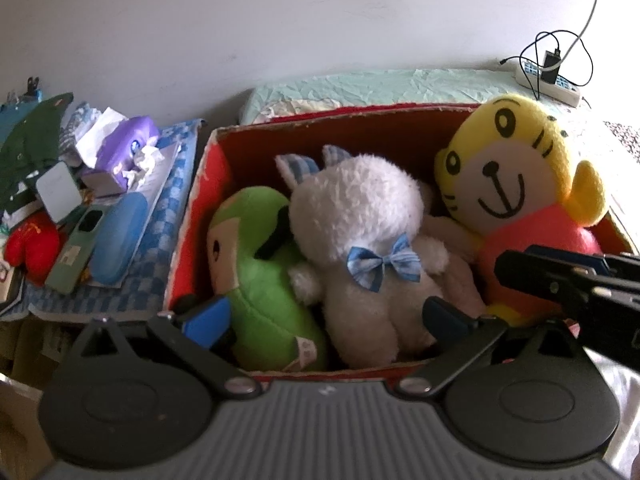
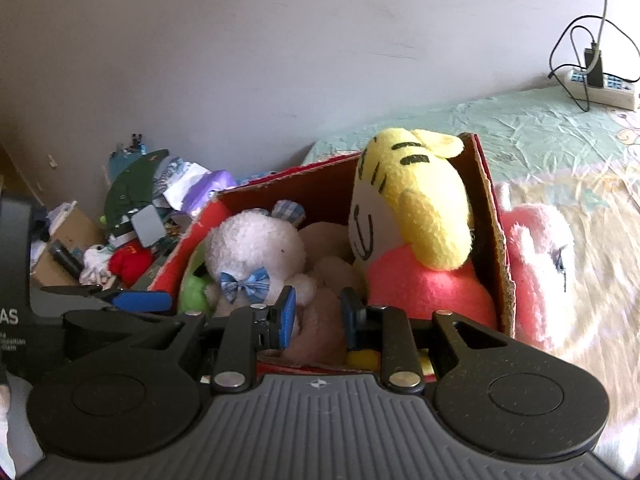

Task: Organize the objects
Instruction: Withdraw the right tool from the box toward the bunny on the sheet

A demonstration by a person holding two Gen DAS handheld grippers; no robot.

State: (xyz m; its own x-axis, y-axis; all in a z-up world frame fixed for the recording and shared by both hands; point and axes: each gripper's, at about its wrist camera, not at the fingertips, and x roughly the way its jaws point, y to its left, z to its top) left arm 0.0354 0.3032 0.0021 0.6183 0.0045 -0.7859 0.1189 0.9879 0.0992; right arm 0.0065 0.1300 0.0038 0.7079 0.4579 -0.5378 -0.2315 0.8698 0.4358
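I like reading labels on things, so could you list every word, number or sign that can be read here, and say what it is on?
"AS": white letters, cut off by the edge, on the black device body at the left of the right wrist view.
Smaller white lines beneath: too blurred to read.
Small woven tag on the green plush toy: marks unreadable.

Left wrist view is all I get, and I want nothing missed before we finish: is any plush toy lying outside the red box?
Observer: Yes. In the right wrist view, a pink plush lies on the bed, against the outside of the red box on its right.
Operator: Is the right hand-held gripper free to fetch it?
Observer: I can't say. The right hand-held gripper is narrowly parted at a beige plush inside the box, and I cannot tell whether it is pinching it.
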